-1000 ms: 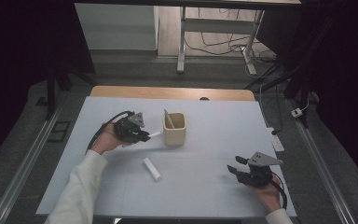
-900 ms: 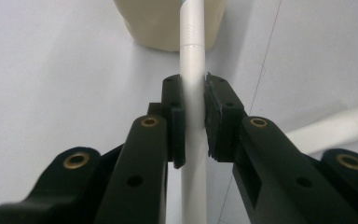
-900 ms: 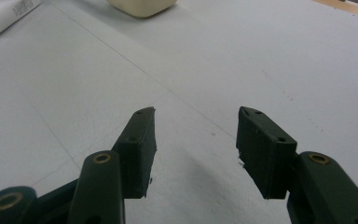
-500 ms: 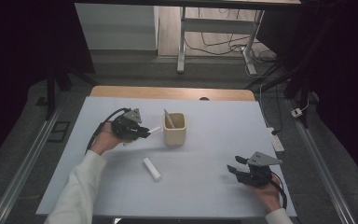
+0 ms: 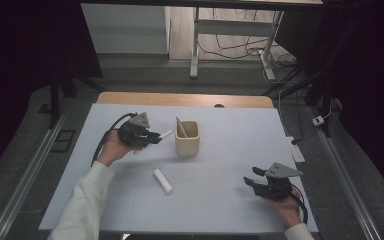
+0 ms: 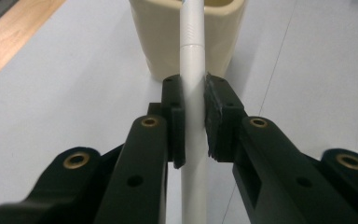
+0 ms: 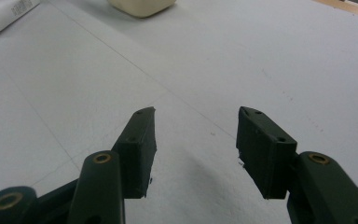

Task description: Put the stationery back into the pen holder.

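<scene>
Left tongs (image 6: 193, 116) clamped a white tube (image 6: 192, 60), its long axis aimed at the cream cup (image 5: 187, 138) just beyond, perhaps already over the rim. Right tongs (image 7: 196, 140) hung open over the tabletop (image 5: 230, 165), well away.

- The tube (image 6: 192, 60) was a slim white cylinder with a faint seam partway along it. It was clamped between the pads of the left hand-held gripper (image 5: 152, 137), raised off the surface (image 5: 230, 165) and lying close to level. Its free end pointed at the cup (image 5: 187, 139) and reached about to the cup's rim.
- The cup was a cream, squarish, open-topped holder standing upright near the middle of the surface, toward the far side. A thin stick (image 5: 181, 127) leaned inside it against its left wall.
</scene>
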`<action>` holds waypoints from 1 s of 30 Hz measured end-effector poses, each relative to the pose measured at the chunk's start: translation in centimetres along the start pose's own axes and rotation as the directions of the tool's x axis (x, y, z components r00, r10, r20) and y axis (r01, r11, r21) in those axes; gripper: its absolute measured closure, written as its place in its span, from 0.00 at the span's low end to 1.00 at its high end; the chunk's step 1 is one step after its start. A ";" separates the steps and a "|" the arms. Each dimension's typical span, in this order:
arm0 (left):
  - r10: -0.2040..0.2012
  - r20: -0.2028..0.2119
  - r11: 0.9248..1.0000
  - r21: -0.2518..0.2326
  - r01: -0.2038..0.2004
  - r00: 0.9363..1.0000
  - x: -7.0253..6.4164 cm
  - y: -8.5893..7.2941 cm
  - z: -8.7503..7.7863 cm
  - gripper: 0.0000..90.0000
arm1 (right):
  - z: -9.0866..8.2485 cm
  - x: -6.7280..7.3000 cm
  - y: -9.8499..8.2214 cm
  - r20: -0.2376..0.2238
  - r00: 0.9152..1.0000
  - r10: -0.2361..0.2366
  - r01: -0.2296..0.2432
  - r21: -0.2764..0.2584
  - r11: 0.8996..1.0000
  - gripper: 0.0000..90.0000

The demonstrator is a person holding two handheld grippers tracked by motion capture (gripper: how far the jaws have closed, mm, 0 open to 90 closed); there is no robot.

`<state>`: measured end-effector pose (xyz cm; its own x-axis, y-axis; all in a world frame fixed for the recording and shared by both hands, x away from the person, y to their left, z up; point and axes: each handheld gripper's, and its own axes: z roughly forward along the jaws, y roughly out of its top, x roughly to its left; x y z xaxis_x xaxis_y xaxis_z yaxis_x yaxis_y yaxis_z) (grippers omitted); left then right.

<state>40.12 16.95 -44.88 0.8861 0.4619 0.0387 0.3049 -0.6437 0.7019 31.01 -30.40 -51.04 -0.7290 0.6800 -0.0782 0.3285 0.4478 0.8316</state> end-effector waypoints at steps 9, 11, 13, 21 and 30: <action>-0.011 -0.013 0.999 -0.049 0.011 1.000 -0.1 0.2 -0.5 0.87 | 0.0 0.0 0.0 0.000 1.000 -0.001 0.001 0.002 1.000 0.52; -0.013 -0.016 0.998 -0.056 0.012 1.000 -0.1 0.2 -0.6 0.87 | 0.0 0.0 0.0 0.000 1.000 -0.001 0.001 0.002 1.000 0.52; -0.011 -0.022 0.998 -0.064 0.010 1.000 -0.1 0.3 -0.7 0.87 | 0.0 0.0 0.0 0.000 1.000 -0.001 0.001 0.003 1.000 0.52; -0.034 -0.026 0.992 -0.123 0.031 0.999 -0.2 0.4 -1.1 0.87 | 0.0 0.0 0.0 0.000 1.000 -0.002 0.002 0.003 1.000 0.52; -0.043 -0.028 0.987 -0.159 0.038 0.999 -0.4 0.5 -1.4 0.87 | 0.0 0.0 0.0 0.008 1.000 -0.005 0.005 0.004 1.000 0.52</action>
<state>39.46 17.28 -43.53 0.8621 0.5059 0.0286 0.2788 -0.5208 0.8068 30.98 -30.39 -51.02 -0.7259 0.6823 -0.0871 0.3270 0.4538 0.8289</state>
